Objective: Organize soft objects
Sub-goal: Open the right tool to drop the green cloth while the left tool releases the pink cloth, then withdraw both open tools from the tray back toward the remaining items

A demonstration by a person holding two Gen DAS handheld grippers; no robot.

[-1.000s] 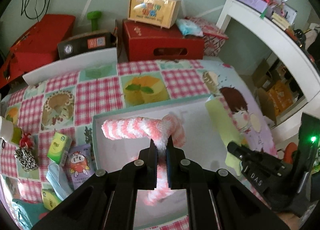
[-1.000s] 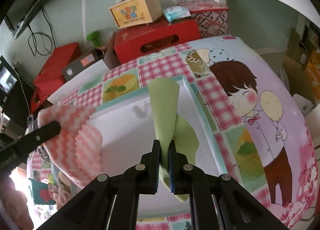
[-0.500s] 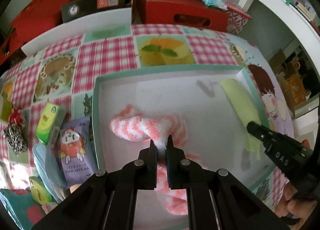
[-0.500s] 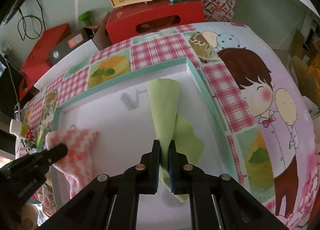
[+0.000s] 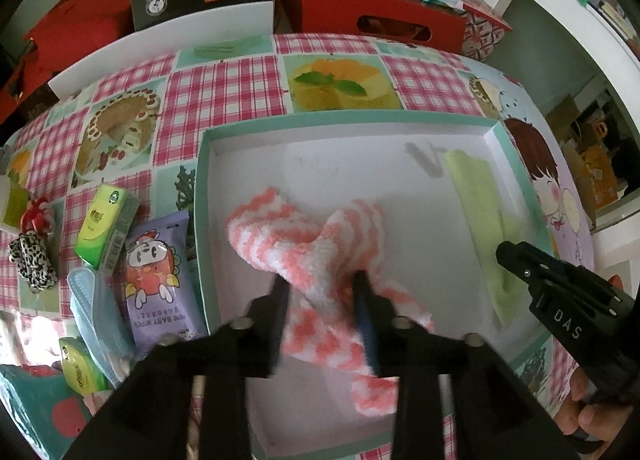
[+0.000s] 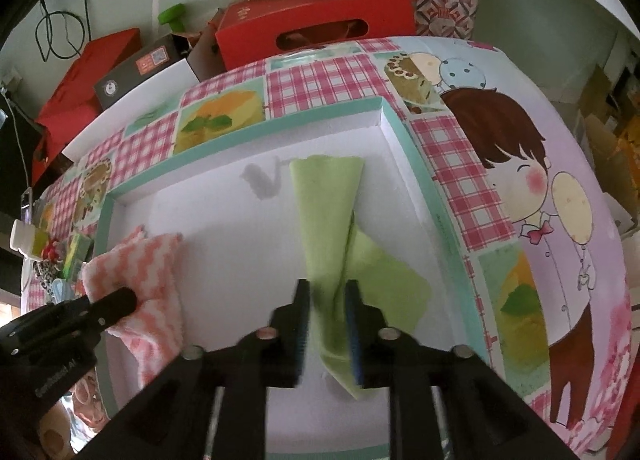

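Both of my grippers were poised over the shallow teal-rimmed tray (image 5: 202, 196) lying on the patterned table (image 5: 224, 88), each pointing steeply down. The jaws of my left gripper (image 5: 322, 302) were opening, spread to either side of the pink-and-white fuzzy sock (image 5: 304, 244), which lay crumpled on the tray floor toward its left wall and still sat between the pads without being pressed. The jaws of my right gripper (image 6: 327, 324) were opening likewise, with the green cloth (image 6: 326, 212) between them; it lay folded along the tray's right wall, reaching toward the far right corner. Both soft items therefore appeared delivered, and the release was in hand. The main risk from here, as I judged it, was snagging: the sock's fluffy pile could cling to a pad and be dragged up or out over the rim if I lifted before the jaws had cleared it. The thin cloth could catch in the same way and unfold. Outside the tray, near the table's left edge, the baby wipes packet (image 5: 158, 272), a green tissue pack (image 5: 106, 232) and a leopard-print scrunchie (image 5: 30, 258) lay crowded together, so a careless reach there could scatter them.
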